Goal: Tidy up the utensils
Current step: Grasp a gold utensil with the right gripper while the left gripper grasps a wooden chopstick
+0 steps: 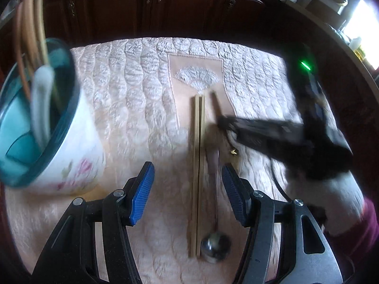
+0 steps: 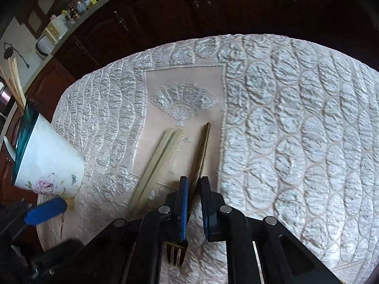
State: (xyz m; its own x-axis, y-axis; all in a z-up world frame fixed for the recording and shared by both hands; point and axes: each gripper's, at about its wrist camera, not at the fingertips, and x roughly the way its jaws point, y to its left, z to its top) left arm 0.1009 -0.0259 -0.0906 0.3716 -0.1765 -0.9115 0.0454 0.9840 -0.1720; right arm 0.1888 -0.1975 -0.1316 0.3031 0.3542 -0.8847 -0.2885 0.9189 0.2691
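Quilted pale cloth (image 1: 132, 99) backed by dark cabinets (image 1: 118, 4); left gripper (image 1: 187, 184) gapes over chopsticks (image 1: 197, 165) and a ladle (image 1: 214, 239), cup (image 1: 71, 151) leftward. Right view: right gripper (image 2: 193, 184) pinches the fork (image 2: 199, 151) beside the chopsticks (image 2: 156, 161)

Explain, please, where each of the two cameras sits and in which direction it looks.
Left wrist: sits on the left gripper, looks down at the chopsticks and spoon; its open blue-padded fingers and the right gripper show.
Right wrist: sits on the right gripper, looks down along the fork between its closed jaws; a blue pad of the left gripper shows.
Shared: chopsticks, floral container, quilted cloth.
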